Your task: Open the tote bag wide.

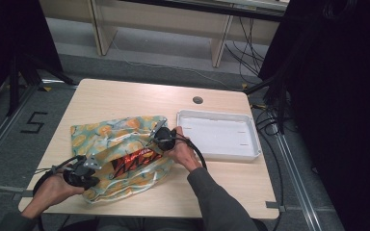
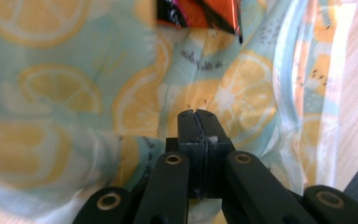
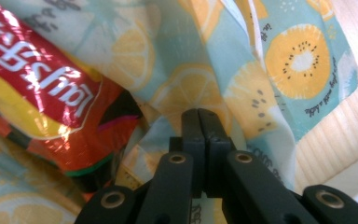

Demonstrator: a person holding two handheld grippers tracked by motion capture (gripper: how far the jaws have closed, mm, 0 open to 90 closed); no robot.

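Here, you hold a hand-held gripper in each hand over a pale wooden counter (image 1: 125,96). A lemon-print bag (image 1: 120,144) lies flat on the counter in front of you, its long axis running from your near left to the far right. A red snack packet (image 1: 135,161) sits in the bag's mouth, partly showing.

Your left hand-held gripper (image 2: 198,114) is at the bag's near left end. Its jaws are pressed fully together, and in the left gripper view nothing can be made out between them; the printed fabric lies just beyond the tips. Your right hand-held gripper (image 3: 199,114) is at the bag's far right end, jaws likewise closed tight with no fabric clearly caught. From it, the snack packet lies to the left and slightly ahead, so this hand appears nearer to the packet.

A white tray (image 1: 219,151) rests just right of the bag, beside your right hand (image 1: 183,151).
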